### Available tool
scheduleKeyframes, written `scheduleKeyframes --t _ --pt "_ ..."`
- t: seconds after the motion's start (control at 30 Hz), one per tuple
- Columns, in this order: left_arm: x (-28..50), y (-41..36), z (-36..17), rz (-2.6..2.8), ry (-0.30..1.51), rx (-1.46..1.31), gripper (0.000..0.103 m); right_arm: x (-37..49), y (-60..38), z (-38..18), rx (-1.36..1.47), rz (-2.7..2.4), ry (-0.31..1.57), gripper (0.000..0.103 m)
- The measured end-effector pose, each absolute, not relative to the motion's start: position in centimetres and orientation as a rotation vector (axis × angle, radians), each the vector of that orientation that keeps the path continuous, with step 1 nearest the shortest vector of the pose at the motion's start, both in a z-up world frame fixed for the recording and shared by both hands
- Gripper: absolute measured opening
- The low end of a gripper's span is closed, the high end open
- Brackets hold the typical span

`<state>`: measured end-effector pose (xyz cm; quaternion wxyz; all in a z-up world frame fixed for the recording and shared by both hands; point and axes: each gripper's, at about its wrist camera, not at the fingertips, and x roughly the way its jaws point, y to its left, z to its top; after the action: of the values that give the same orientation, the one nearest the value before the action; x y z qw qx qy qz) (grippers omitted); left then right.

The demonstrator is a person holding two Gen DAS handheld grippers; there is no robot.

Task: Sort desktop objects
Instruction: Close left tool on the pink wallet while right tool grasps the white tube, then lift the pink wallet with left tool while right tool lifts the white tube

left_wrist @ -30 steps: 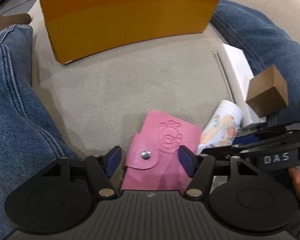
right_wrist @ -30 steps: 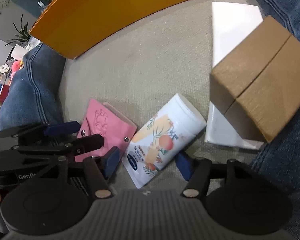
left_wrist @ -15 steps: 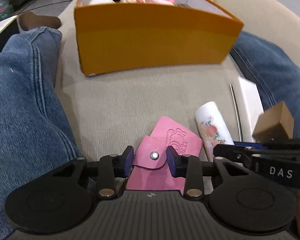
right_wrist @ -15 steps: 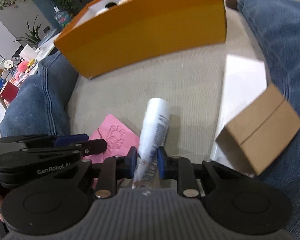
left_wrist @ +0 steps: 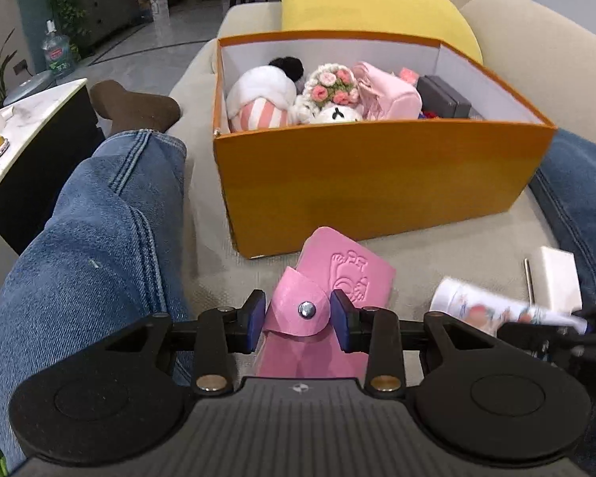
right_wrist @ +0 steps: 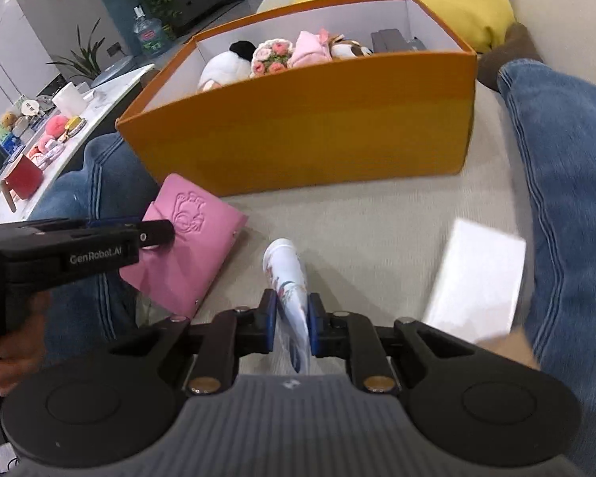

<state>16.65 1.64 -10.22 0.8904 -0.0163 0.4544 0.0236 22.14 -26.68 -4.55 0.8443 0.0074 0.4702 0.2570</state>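
Between the jaws of the left gripper sits the pink card holder, pinched across its snap flap; those jaws have just been closing and now press on both of its sides. Its embossed far end sticks out ahead of the fingertips, clear of the sofa cushion. The right gripper has also just been closing, and its narrow-set jaws clamp the white floral pouch, which points forward out of the pads. Just to the right of those jaws a white box lies on the cushion, blurred.

Both picks look done, so the step in hand is the carry. Beyond both sets of jaws stands the orange box, its near wall facing the grippers and its open top already holding plush toys and small cases. The next move likely calls for raising each item above that wall, reaching over the rim, and opening the jaws where room remains.
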Motion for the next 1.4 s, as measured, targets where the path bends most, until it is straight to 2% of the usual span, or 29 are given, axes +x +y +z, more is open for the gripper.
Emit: scheduleKeyframes --t 0.33,0.4,0.53,0.6,0.73,0.87,1.0,1.13,1.23,1.27,1.3,1.37,1.4 --pt "15.2 -1.7 -10.9 -0.041 0.900 0.019 0.040 22.0 -26.1 -6.3 0.019 0.549 0.999 0.017" --pt "15.5 -1.3 -11.2 -0.067 0.929 -0.018 0.040 22.0 -26.0 -7.2 0.034 0.565 1.050 0.017" --pt "15.7 1.2 -10.6 -0.003 0.943 -0.042 0.040 21.8 -25.8 -7.1 0.000 0.572 1.029 0.019" --pt "16.3 2.6 -10.9 -0.020 0.993 -0.116 0.047 21.6 -25.9 -7.3 -0.011 0.567 1.029 0.021" --pt "16.8 3.1 -12.8 -0.047 1.065 -0.174 0.051 20.4 -26.0 -7.6 -0.053 0.566 0.987 0.023" --pt "17.2 3.2 -13.9 -0.070 1.091 -0.237 0.060 19.6 -25.8 -7.8 -0.091 0.565 0.963 0.023" --pt "17.5 2.9 -15.0 -0.131 1.125 -0.277 0.075 19.2 -25.4 -7.8 -0.130 0.575 0.965 0.023" --pt "17.4 2.2 -15.6 -0.139 1.117 -0.278 0.078 18.8 -24.5 -8.6 -0.195 0.581 0.973 0.032" --pt "17.1 2.2 -15.3 -0.127 1.104 -0.278 0.071 18.6 -24.0 -9.1 -0.222 0.590 0.986 0.034" --pt "16.9 2.2 -15.0 -0.119 1.095 -0.275 0.062 18.5 -24.1 -9.0 -0.218 0.589 0.981 0.032" --pt "16.7 2.2 -14.6 -0.117 1.083 -0.268 0.053 18.6 -24.3 -8.8 -0.205 0.592 0.976 0.026" --pt "16.3 2.3 -13.7 -0.122 1.053 -0.259 0.042 18.7 -24.6 -8.1 -0.173 0.593 0.974 0.018" --pt "16.1 2.2 -13.3 -0.126 1.042 -0.250 0.040 18.7 -24.7 -7.7 -0.167 0.590 0.970 0.011"
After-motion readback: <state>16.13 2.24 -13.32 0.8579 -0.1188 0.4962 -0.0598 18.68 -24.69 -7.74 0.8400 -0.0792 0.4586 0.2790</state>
